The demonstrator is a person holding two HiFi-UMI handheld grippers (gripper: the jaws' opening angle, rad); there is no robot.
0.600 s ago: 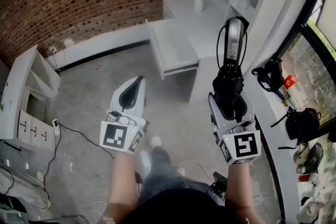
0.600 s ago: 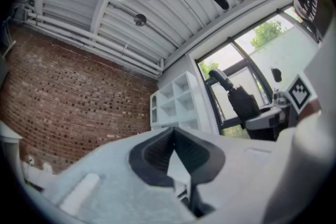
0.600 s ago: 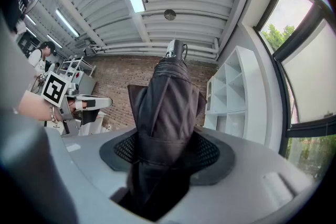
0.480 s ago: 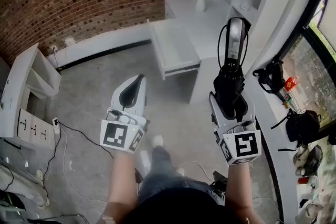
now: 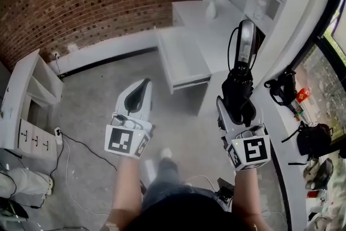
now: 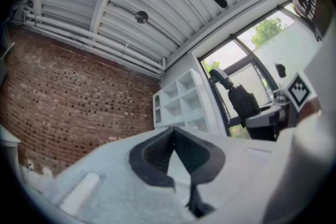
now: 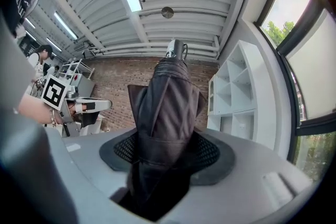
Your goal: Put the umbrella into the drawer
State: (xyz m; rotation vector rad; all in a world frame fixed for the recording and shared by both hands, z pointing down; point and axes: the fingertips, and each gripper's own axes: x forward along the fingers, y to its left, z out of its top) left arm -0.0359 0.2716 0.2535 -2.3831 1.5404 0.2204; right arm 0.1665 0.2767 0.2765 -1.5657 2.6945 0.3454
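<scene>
phase: carrying, nothing stowed yet | right gripper [image 5: 237,106]: clenched on the folded umbrella [image 5: 238,88], centre right | left gripper [image 5: 136,98]: closed, empty | drawer [image 5: 184,60]: pulled open, upper centre, looks empty | left: approach, lay umbrella inside, release

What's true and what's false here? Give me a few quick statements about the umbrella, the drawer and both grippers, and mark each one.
1. The right gripper is closed on the umbrella. True.
2. The umbrella lies inside the drawer. False: it is in the right gripper, above the floor and apart from the drawer.
3. The left gripper holds nothing. True.
4. The drawer is pushed shut. False: it stands pulled out from the white desk.
5. The vase stands on the floor. False: it stands on top of the desk.
</scene>
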